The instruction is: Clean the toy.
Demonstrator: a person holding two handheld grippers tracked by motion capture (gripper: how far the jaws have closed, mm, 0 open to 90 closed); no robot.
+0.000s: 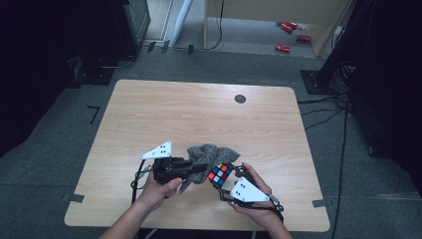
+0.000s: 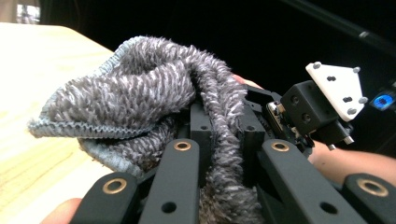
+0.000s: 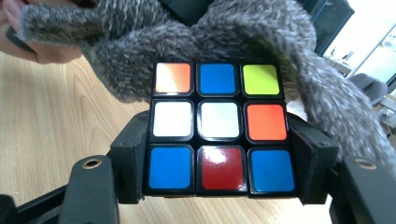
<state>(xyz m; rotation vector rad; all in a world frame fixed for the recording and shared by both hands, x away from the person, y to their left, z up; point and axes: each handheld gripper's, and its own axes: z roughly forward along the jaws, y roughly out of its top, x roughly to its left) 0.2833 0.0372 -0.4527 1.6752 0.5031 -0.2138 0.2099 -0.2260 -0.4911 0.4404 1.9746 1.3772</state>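
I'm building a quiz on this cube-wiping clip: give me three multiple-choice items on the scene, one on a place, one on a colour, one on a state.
1. Where is the grey cloth?
A. folded at the table's far edge
B. in the left gripper, beside and over the puzzle cube
C. on the floor

2. What colour is the centre tile of the cube face seen in the right gripper view?
A. white
B. green
C. yellow

3. How is the right gripper set?
A. open and away from everything
B. shut on the cloth
C. shut on the cube

Answers: 1 B, the left gripper view shows the cloth pinched between its jaws, and in the right gripper view it drapes over the cube's top. 2 A, the middle tile there is white. 3 C, the black jaws press the cube's two sides.
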